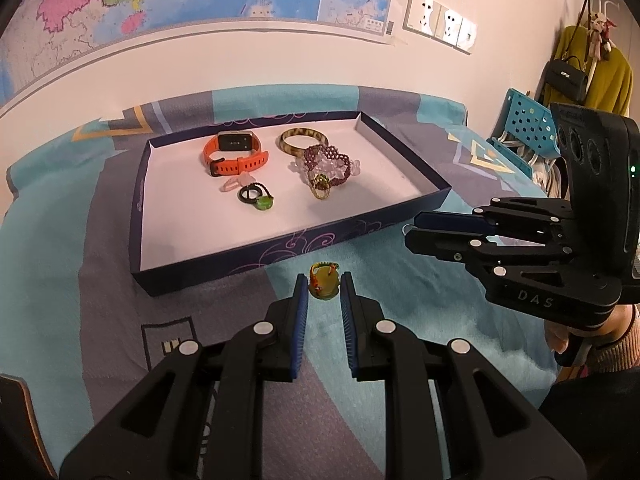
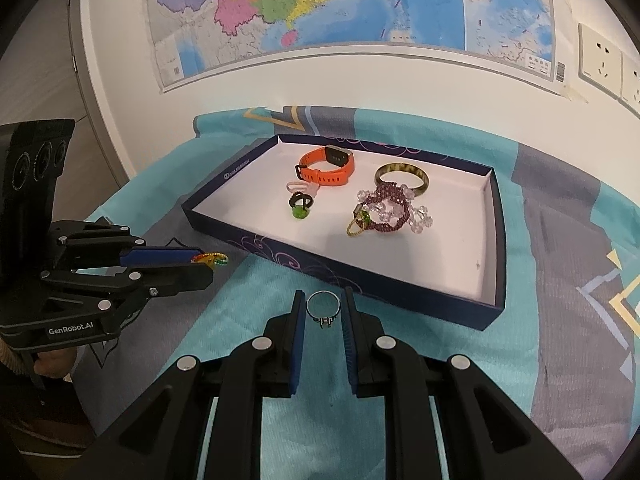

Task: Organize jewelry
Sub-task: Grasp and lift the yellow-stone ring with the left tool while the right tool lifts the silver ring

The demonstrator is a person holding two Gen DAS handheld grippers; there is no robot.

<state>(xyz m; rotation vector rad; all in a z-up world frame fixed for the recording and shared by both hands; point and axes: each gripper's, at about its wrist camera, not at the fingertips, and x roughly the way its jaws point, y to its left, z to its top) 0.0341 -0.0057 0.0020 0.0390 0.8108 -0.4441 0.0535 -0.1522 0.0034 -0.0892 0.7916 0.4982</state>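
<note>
A shallow navy tray with a white floor sits on the bed. In it lie an orange watch, a tortoiseshell bangle, a purple bead bracelet, a gold ring and a black ring with a green stone. My left gripper holds a yellow-orange ring between its fingertips, in front of the tray. My right gripper holds a silver ring.
The bedspread is teal and grey. A map hangs on the wall. A blue perforated basket, a handbag and a yellow coat stand at the right. Wall sockets are above the bed.
</note>
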